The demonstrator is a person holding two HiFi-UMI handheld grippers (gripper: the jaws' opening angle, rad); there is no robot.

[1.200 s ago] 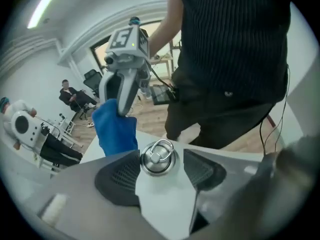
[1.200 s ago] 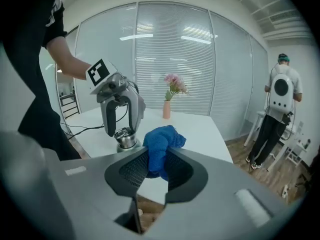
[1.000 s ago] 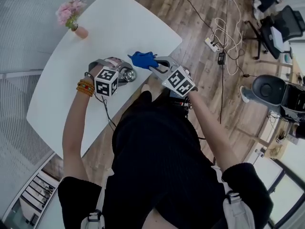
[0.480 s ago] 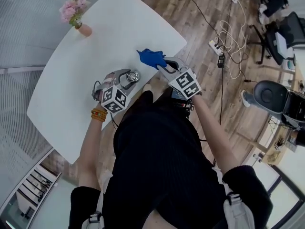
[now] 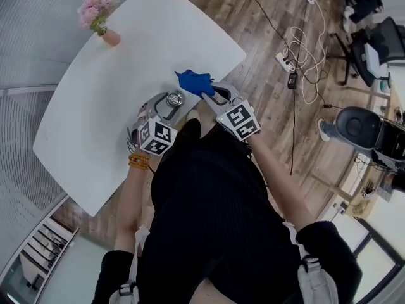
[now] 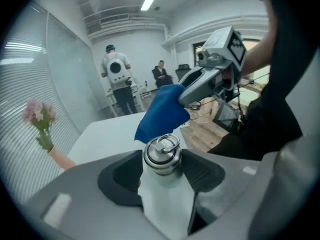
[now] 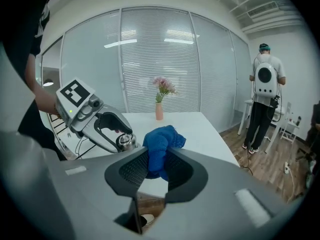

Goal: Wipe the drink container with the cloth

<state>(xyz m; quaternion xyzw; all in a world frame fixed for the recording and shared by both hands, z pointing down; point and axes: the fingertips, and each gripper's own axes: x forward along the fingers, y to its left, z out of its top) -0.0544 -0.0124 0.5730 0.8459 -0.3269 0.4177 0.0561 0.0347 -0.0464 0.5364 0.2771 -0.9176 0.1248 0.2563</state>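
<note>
Holding drink container (image 6: 167, 199) clamped by its body in left gripper (image 6: 161, 159) at near edge of table (image 5: 126, 62), cap pointing far, long axis lying along the jaws. Pinching bunched cloth (image 7: 159, 149) in right gripper (image 7: 157, 166), hanging just right of and beyond cap; contact not determinable. Judging coming wipe as running leftward, nearward along that axis.

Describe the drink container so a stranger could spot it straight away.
Start at the white table and go to its edge nearest the person. There the left gripper holds in its jaws a white bottle with a steel cap and ring loop. Its neighbour, the blue cloth, is soft and crumpled; the pink flowers stand at the far end.
</note>
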